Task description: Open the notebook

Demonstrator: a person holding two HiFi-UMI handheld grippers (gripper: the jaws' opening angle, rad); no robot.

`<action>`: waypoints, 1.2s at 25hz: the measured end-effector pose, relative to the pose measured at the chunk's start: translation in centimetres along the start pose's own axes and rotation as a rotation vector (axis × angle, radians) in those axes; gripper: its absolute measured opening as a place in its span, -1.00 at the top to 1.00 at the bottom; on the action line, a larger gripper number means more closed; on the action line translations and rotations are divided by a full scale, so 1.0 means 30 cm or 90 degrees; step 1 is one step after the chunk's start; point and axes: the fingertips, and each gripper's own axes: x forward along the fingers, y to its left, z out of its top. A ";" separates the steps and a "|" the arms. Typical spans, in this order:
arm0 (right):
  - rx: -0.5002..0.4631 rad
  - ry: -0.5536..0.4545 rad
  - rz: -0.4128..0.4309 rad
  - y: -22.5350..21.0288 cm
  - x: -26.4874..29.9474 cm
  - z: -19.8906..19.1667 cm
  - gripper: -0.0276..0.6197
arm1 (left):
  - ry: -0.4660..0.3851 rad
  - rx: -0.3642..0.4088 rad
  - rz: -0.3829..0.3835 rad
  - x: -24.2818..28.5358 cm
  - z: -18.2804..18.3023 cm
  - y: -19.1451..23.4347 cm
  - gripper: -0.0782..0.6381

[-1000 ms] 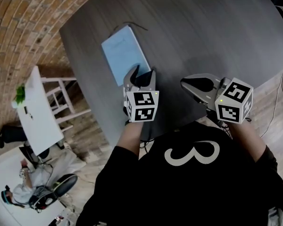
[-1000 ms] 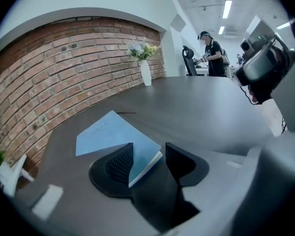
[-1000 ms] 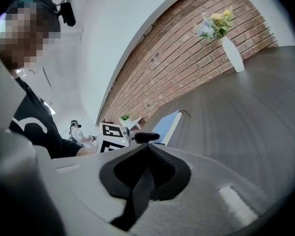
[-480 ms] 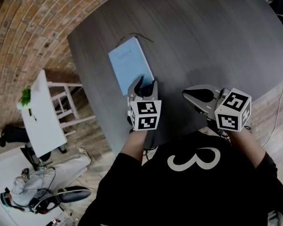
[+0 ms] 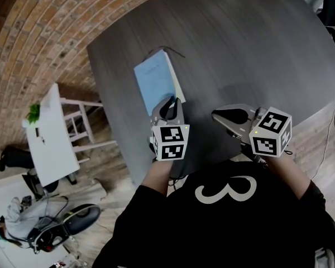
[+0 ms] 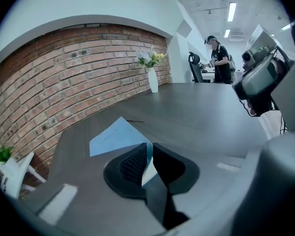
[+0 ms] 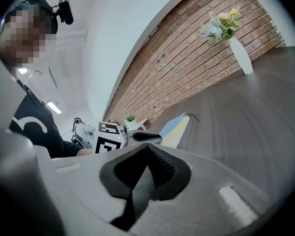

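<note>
You are standing at a big dark gray table (image 5: pixel 257 43) with a smooth top. A brick wall (image 6: pixel 73 77) runs along one side of it. A white vase (image 6: pixel 153 80) with flowers stands on the table by that wall, well apart from the notebook. Down beside the big table is a small white table (image 5: pixel 47 135) with a little green plant (image 5: pixel 32 113) on it. Far back in the room a person (image 6: pixel 219 58) stands under long ceiling lights (image 6: pixel 231 11).

The notebook (image 5: pixel 154 82) is light blue. It lies on the big table, near the edge closest to you, right in front of your left gripper (image 5: pixel 168 106). That gripper's jaws are closing on the near corner of the cover, and the thin blue cover is pinched between the pads (it is lifted a bit, and pale pages show along one side). Your right gripper (image 5: pixel 218 115) hangs near the left one, over the table and apart from the notebook. Its jaws are pressed together with nothing between them.

Some things are hard to see. In the head view your left gripper hides the notebook's near corner. The small print on the cover is too tiny to read. A thin dark string (image 5: pixel 176 51) sticks out at the notebook's far end, and you cannot tell what it is. The vase is cut off at the top edge of the head view. A second person (image 5: pixel 22 228) is low in that view's corner, too small to make out well.
</note>
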 end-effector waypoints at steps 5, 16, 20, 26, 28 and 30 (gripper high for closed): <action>-0.009 0.004 0.005 0.032 0.002 0.016 0.91 | -0.031 -0.018 0.017 -0.053 0.045 0.047 0.70; -0.031 -0.007 0.006 0.137 0.091 0.086 0.91 | -0.082 -0.087 0.035 -0.201 0.073 0.204 0.71; -0.036 -0.005 0.009 0.191 0.141 0.105 0.91 | -0.085 -0.131 0.032 -0.256 0.045 0.269 0.71; -0.042 0.009 0.012 0.257 0.227 0.116 0.91 | -0.091 -0.186 0.039 -0.316 -0.019 0.376 0.70; -0.044 0.014 0.012 0.273 0.254 0.117 0.91 | -0.094 -0.216 0.036 -0.328 -0.043 0.410 0.70; -0.046 0.021 0.010 0.290 0.276 0.114 0.91 | -0.095 -0.251 0.032 -0.343 -0.072 0.442 0.70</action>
